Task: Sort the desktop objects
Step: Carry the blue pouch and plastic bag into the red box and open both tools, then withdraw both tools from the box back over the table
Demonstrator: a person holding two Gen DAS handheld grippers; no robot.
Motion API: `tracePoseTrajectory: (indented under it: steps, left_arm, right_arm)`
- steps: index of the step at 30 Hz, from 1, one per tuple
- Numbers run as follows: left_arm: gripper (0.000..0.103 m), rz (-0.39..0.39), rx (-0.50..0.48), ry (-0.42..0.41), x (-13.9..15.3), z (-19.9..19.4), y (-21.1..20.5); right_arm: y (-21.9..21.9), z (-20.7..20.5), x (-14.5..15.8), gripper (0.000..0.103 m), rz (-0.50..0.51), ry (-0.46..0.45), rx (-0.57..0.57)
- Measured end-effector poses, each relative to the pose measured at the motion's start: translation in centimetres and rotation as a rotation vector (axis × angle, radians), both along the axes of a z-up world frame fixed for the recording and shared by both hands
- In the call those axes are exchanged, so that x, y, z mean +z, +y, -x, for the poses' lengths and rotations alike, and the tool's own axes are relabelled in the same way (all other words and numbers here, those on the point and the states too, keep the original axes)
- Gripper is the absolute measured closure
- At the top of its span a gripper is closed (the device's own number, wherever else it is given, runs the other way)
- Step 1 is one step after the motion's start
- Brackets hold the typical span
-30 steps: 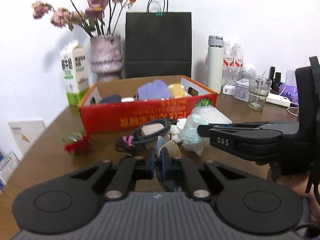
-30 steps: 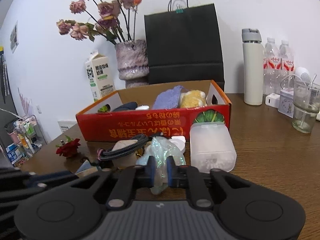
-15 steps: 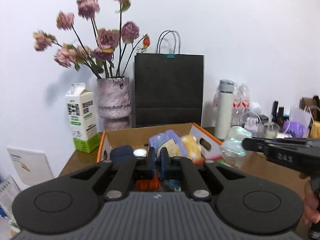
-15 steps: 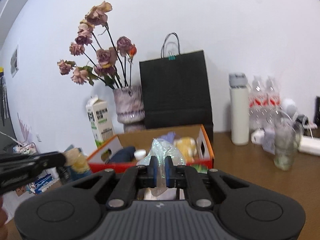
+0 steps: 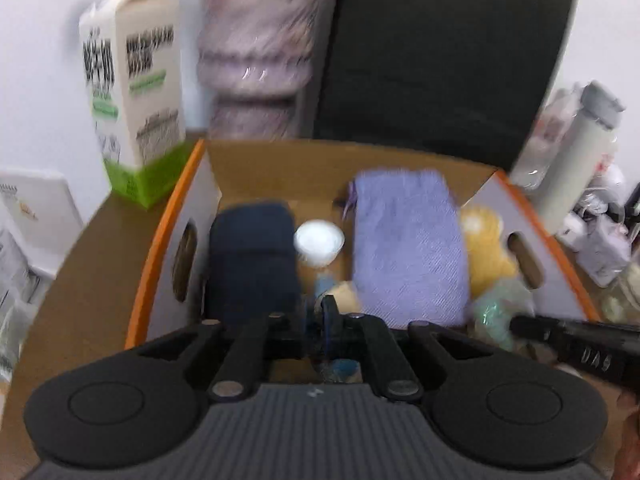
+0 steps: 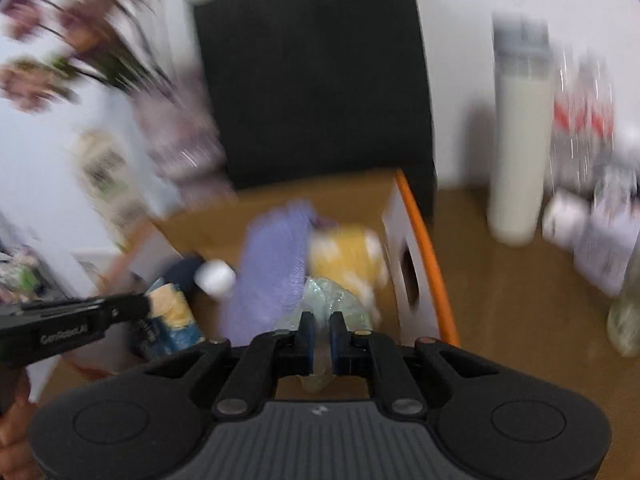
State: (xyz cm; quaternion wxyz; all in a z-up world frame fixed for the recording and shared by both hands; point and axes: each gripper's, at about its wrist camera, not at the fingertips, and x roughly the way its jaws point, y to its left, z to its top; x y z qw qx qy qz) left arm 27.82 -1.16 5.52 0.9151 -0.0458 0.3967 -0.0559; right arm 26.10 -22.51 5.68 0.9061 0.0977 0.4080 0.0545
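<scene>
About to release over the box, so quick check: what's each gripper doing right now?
Left gripper: closed on a small blue and cream packet.
Right gripper: closed on a crumpled clear plastic bag.

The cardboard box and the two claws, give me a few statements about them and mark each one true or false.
1. The right claw is shut on a crinkled clear plastic bag. True.
2. The left claw is open and holds nothing. False: it is shut on a small blue and cream packet.
3. A folded lilac cloth lies inside the cardboard box. True.
4. The milk carton stands inside the box. False: it stands on the table outside, beside the box.
5. The box is empty. False: it also holds a dark blue item and a yellow item.
</scene>
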Motion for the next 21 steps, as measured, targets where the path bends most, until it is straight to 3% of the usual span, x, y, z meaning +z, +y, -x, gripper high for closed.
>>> tracePoseTrajectory:
  steps: [1,2,3,4,6,8,9,12,15,21]
  left_arm:
    - [0.084,0.002,-0.008,-0.001,-0.2,0.0,0.1]
    - [0.073,-0.001,-0.017,-0.001,-0.2,0.2,0.1]
    - [0.047,-0.010,-0.020,-0.003,0.1,0.5,0.3]
    - [0.034,-0.017,-0.020,-0.024,0.7,1.2,0.5]
    - [0.030,-0.028,-0.033,-0.085,2.5,2.9,0.8]
    - [0.015,-0.046,-0.058,-0.146,4.6,4.9,1.5]
    - [0.002,-0.060,-0.062,-0.164,5.4,5.9,1.7]
    - [0.000,-0.122,-0.013,-0.218,6.4,9.1,2.9]
    - [0.000,-0.149,0.028,-0.229,5.5,12.5,3.9]
    - [0.000,-0.174,0.038,-0.196,1.4,17.3,3.7]
  right_arm:
    - [0.6,-0.2,-0.6,0.097,0.038,0.004,0.007]
    - [1.3,0.0,-0.6,0.087,0.089,-0.020,0.023]
    - [1.8,0.0,-0.6,0.084,0.132,-0.021,0.036]
    - [2.3,0.1,-0.6,0.076,0.157,-0.016,0.067]
    - [2.5,0.9,-0.1,0.067,0.181,-0.028,0.101]
    - [2.2,1.9,1.0,0.056,0.197,-0.068,0.085]
    - [1.9,2.5,1.7,0.054,0.197,-0.090,0.075]
    - [1.3,4.7,3.3,0.051,0.184,-0.154,0.061]
    - [1.0,7.9,3.8,0.049,0.172,-0.232,0.059]
    - [3.2,14.2,1.5,0.044,0.223,-0.290,0.096]
